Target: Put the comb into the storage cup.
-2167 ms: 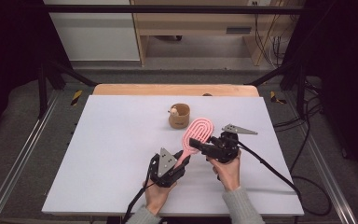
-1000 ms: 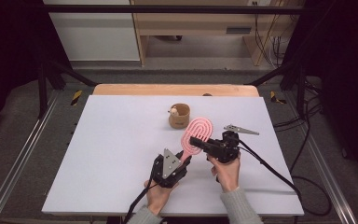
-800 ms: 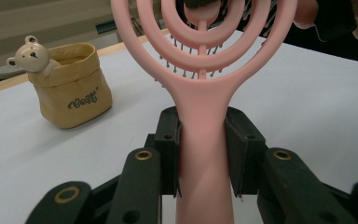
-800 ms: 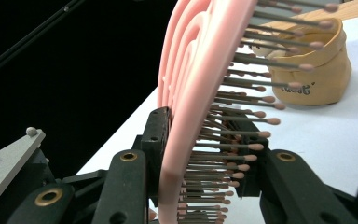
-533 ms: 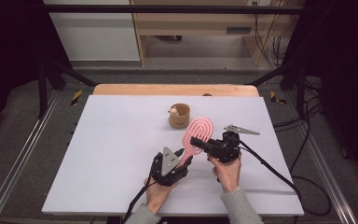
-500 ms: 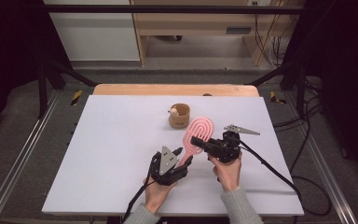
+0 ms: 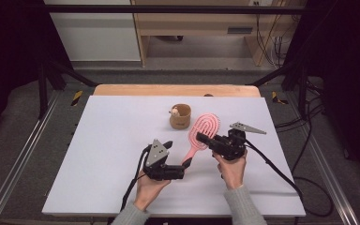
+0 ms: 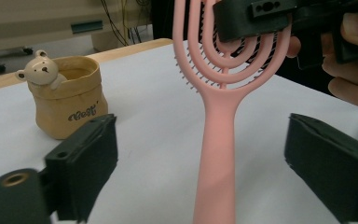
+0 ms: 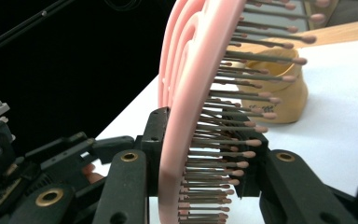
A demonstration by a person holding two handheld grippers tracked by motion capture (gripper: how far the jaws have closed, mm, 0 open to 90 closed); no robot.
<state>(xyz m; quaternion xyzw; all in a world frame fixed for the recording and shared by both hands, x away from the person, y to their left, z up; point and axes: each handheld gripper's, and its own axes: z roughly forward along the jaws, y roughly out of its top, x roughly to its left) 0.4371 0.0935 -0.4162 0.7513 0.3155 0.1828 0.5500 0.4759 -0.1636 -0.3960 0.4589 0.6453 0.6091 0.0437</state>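
Nearest the person, the left claw (image 7: 183, 165) has just been opening; its jaws now stand wide on either side of the handle of the pink plastic hairbrush with looped open head (image 7: 201, 135), not touching it. The right claw (image 7: 212, 139) is clamped on the brush head, holding it tilted over the white desk (image 7: 98, 154). It's probably light, stiff and a bit slick, and the bristles flex, so I'd grab the solid handle instead. Further back sits a small tan paper-bag-style pot with a bear figure (image 7: 180, 116), well apart.

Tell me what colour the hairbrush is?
Pink. The hairbrush shows best in the left gripper view.
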